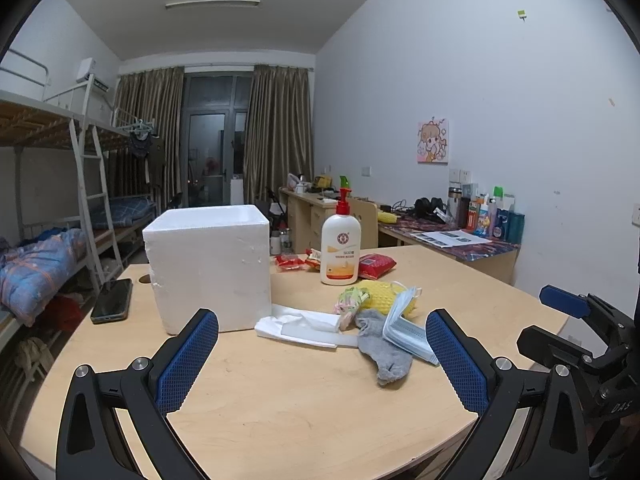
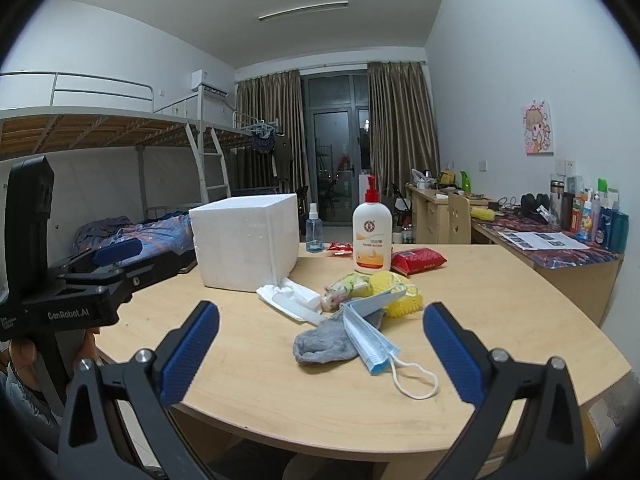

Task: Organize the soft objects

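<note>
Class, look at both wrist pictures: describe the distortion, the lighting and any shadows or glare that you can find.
Left wrist view: black fisheye corners; the table edge bows; even, dim indoor light, soft shadow beside the foam box, no glare. Right wrist view: same black corners; the ceiling lamp bends; faint shadow under the grey sock; the glass door is dark.

On my table I count one foam box, one pump bottle, one spray bottle and one phone. Soft items: one grey sock, one stack of blue masks, one yellow mesh sponge, one white tissue pack. Red packets: two, possibly three; the far ones overlap.
</note>
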Demonstrator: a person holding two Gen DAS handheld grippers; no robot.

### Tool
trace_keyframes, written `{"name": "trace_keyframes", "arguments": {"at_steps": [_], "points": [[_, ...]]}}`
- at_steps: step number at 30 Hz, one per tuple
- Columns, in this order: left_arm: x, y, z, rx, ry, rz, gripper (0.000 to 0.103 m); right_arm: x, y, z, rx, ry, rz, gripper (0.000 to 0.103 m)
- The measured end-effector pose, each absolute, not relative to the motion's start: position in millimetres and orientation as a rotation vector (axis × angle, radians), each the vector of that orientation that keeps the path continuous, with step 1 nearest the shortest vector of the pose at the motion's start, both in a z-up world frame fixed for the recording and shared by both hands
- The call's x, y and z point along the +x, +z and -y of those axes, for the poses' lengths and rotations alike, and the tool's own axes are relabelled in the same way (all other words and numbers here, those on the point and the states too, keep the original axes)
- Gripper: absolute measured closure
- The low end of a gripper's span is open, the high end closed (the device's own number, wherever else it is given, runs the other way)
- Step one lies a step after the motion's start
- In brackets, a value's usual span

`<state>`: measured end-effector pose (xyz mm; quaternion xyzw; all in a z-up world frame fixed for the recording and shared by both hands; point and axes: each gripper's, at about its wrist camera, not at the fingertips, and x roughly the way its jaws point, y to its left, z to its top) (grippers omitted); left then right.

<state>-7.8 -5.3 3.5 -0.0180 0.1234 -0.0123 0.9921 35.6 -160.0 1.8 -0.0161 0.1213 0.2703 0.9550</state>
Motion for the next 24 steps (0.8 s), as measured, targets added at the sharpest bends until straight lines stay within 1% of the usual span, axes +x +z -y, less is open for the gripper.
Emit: {"name": "trace_keyframes", "arguments": {"at_steps": [24], "points": [[-5.8,3.5,7.4,-0.025,-0.030,-0.258,0.000,35.0,2.5,158.0,-0.038,0.555,-0.245,0.000]]}}
